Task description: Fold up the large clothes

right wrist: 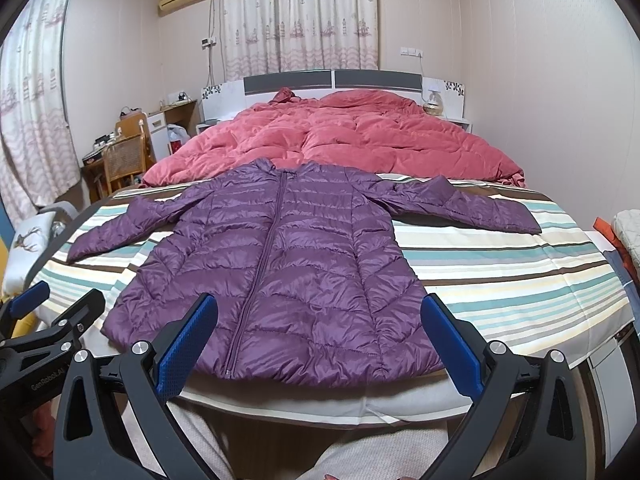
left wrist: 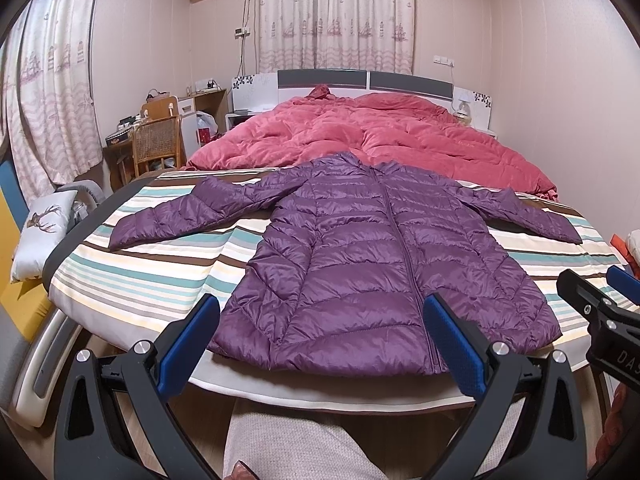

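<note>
A purple quilted down jacket [left wrist: 372,256] lies flat, zipped, front up on the striped sheet, sleeves spread to both sides, hem toward me. It also shows in the right wrist view [right wrist: 280,264]. My left gripper [left wrist: 320,312] is open and empty, held just off the bed's near edge over the jacket's hem. My right gripper [right wrist: 320,312] is open and empty, also at the hem. The right gripper shows at the right edge of the left wrist view [left wrist: 592,284], and the left gripper at the left edge of the right wrist view [right wrist: 60,296].
The striped sheet [left wrist: 152,280] covers the bed's near half. A red quilt [left wrist: 360,132] is heaped at the far half by the headboard. A pillow [left wrist: 40,232] lies left of the bed. A desk and chair [left wrist: 156,144] stand at far left. Folded items [right wrist: 628,232] sit at right.
</note>
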### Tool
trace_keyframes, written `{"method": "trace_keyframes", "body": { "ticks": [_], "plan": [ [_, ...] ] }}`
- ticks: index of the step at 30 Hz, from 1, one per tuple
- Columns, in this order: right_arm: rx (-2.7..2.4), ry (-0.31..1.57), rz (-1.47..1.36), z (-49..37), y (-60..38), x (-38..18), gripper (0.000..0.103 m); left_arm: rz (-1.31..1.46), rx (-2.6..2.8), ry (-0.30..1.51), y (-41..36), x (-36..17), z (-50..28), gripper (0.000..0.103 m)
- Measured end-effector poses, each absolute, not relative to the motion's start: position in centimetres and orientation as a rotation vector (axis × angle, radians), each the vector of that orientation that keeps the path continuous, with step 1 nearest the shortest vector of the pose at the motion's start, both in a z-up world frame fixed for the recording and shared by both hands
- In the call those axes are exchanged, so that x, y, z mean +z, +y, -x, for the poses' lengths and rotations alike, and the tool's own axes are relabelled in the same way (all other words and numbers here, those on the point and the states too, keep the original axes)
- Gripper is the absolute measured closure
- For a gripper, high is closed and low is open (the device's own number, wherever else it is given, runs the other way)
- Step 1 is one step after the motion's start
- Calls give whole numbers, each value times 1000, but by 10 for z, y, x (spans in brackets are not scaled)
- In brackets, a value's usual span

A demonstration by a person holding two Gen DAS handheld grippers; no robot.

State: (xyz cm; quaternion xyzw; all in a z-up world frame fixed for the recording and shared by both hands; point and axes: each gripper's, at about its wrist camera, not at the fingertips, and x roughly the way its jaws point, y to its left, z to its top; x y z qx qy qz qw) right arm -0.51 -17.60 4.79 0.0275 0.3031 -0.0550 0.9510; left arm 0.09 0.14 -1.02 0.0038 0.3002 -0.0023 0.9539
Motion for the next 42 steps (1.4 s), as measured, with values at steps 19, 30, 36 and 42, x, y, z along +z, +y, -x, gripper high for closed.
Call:
{"method": "trace_keyframes", "body": {
  "ticks": [19, 30, 36, 42],
  "plan": [
    [-122, 651, -66, -2, -182, 40, 3, 5, -17, 673, 2, -20, -16, 2],
    [-158, 706, -108, -52, -218, 18, 3, 32, -48, 714, 12, -40, -62, 2],
    [-145, 703, -124, -89, -249, -6, 3, 33, 11, 695, 18, -55, -105, 2],
    [-266, 824, -220, -141, -318, -43, 3, -36, 156, 712, 24, -72, -153, 2]
  ]
}}
